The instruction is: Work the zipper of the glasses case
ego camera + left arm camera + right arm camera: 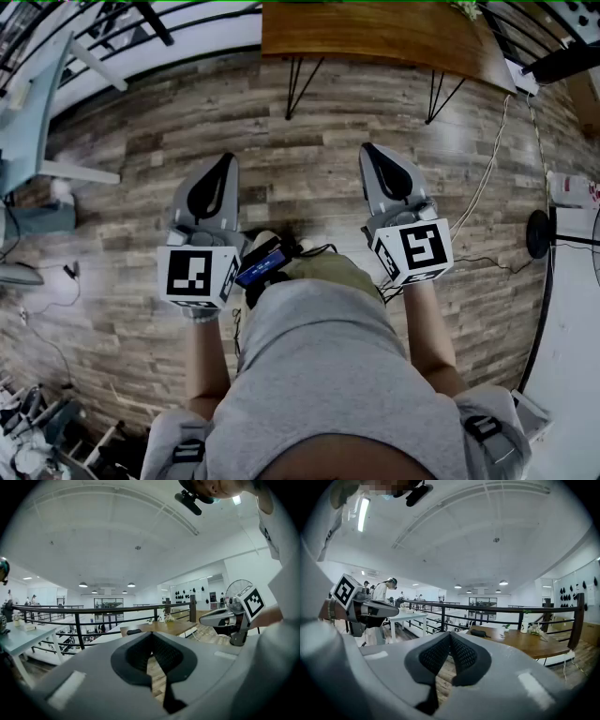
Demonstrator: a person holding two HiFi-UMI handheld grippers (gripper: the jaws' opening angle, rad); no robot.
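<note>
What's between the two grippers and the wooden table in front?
Only bare plank floor, as the head view shows; left gripper and right gripper are both short of the wooden table.

Your left tongs point(226, 161) and right tongs point(368, 150): matt grey plastic shells, with dimpled black pads point(464, 656). The floor point(309, 122): grainy wood planks, weathered, matt. The tabletop point(375, 33): smooth brown wood with a slight sheen, on thin black metal legs point(302, 86). Your shirt point(328, 375): grey cloth.

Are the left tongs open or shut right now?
Shut. In the left gripper view the left tongs have their two sides meeting at the front, and nothing is held between them.
</note>
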